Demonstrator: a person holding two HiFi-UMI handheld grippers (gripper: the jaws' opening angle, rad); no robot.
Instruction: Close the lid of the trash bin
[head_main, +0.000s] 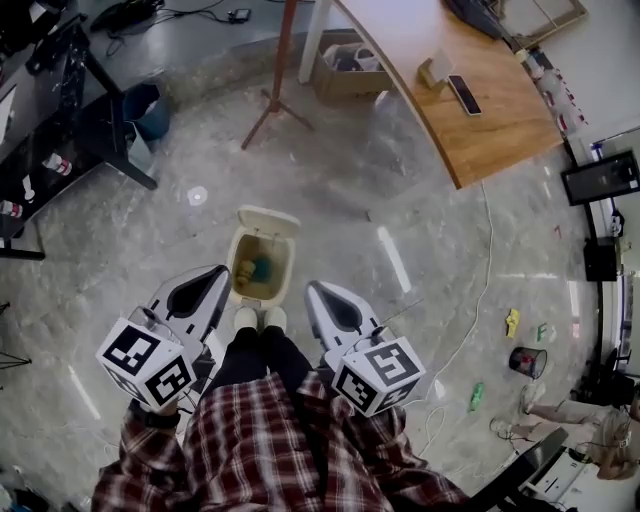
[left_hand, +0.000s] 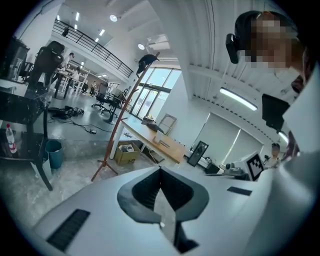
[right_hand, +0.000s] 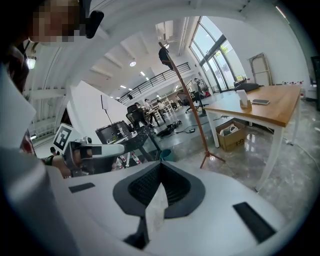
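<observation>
While the person stood over it, the trash bin sat on the floor at the centre of the head view, just above the shoes. Its lid stood open toward the top of the frame, and yellow and teal rubbish showed inside. The left gripper was at the bin's lower left and the right gripper at its lower right, neither on the lid. Each gripper's own view showed its jaws closed tip to tip, gripping nothing.
</observation>
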